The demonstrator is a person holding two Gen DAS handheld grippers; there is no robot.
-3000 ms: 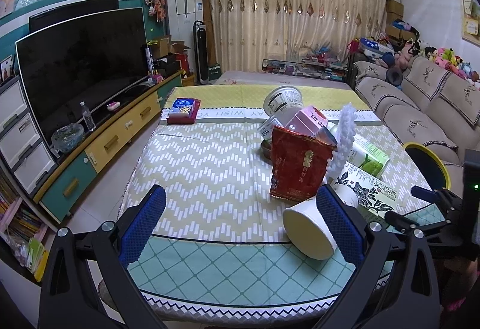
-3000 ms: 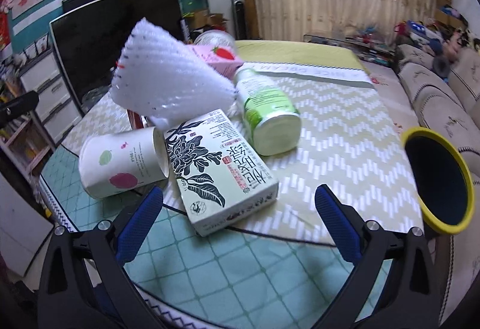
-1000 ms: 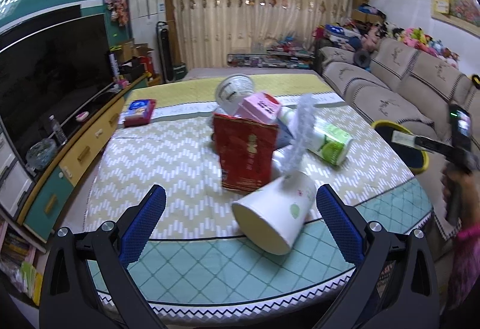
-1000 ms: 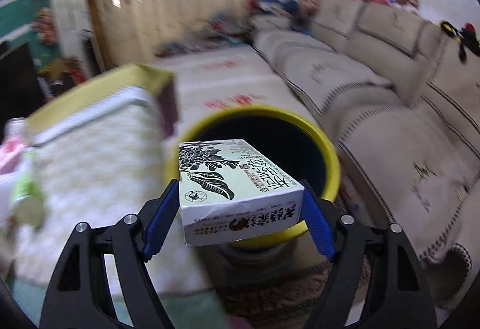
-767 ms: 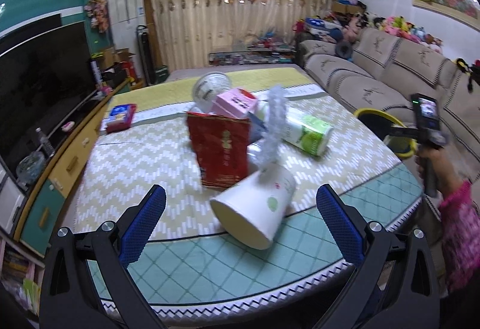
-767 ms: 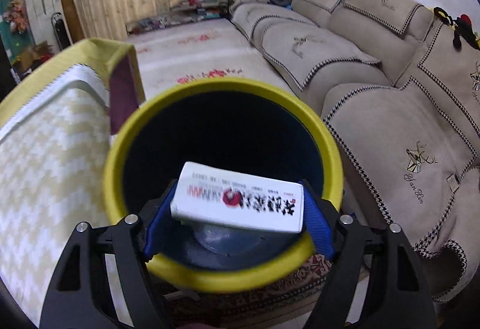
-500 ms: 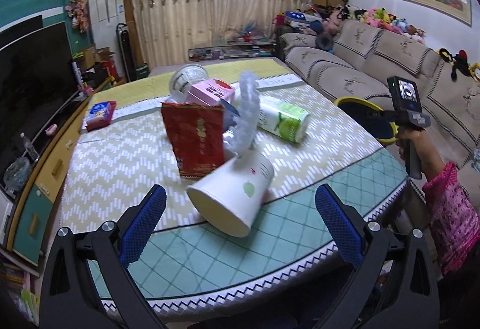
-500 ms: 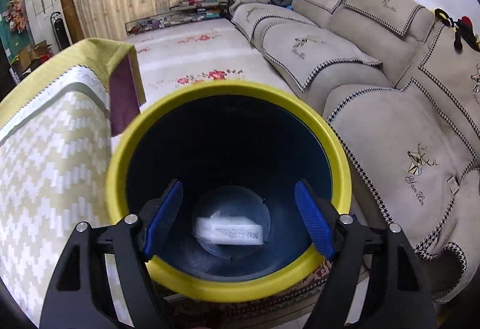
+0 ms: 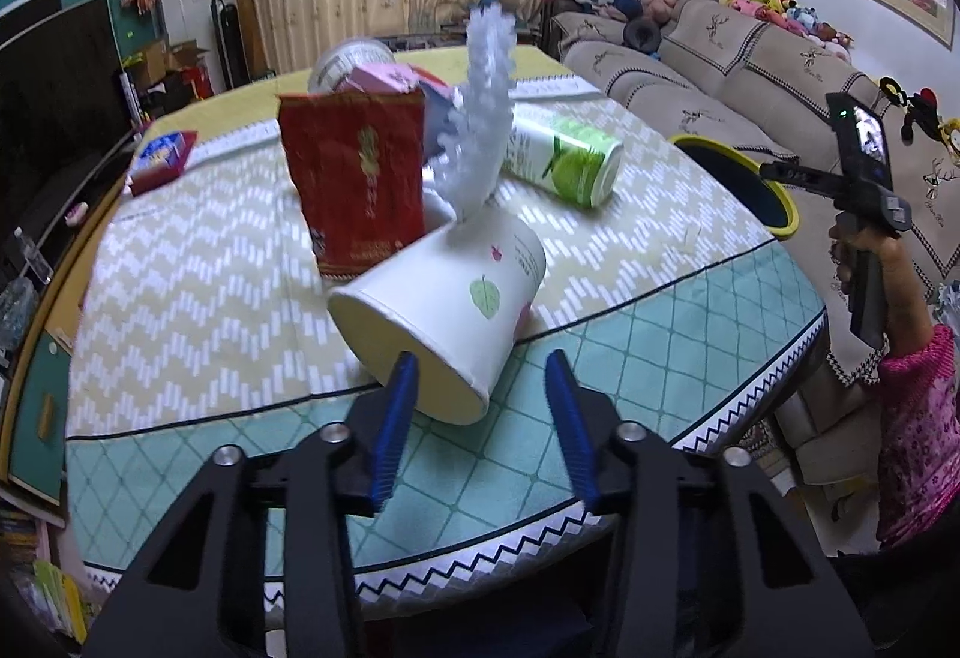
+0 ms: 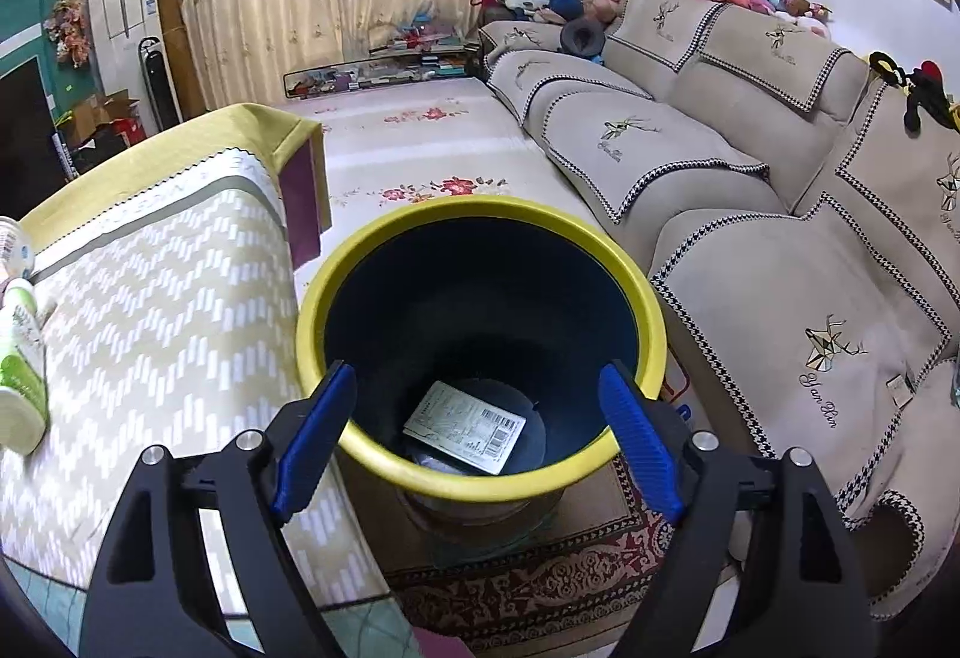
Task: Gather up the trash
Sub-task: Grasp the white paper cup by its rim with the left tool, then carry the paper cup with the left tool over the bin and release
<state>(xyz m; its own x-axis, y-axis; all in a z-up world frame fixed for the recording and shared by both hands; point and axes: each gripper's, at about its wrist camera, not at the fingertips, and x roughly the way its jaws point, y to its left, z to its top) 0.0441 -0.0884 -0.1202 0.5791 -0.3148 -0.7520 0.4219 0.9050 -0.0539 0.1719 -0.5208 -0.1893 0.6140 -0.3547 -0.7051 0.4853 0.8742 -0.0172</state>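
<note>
Your right gripper (image 10: 474, 436) hangs open and empty over the yellow-rimmed bin (image 10: 651, 316), the box (image 10: 465, 427) lying at its bottom. Your left gripper (image 9: 483, 418), jaws parted, frames the tipped paper cup (image 9: 444, 304) at frame centre; close on its rim next.

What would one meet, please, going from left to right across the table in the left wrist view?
Small red and blue packet → red foil bag → white foam net sleeve → green and white can on its side.
</note>
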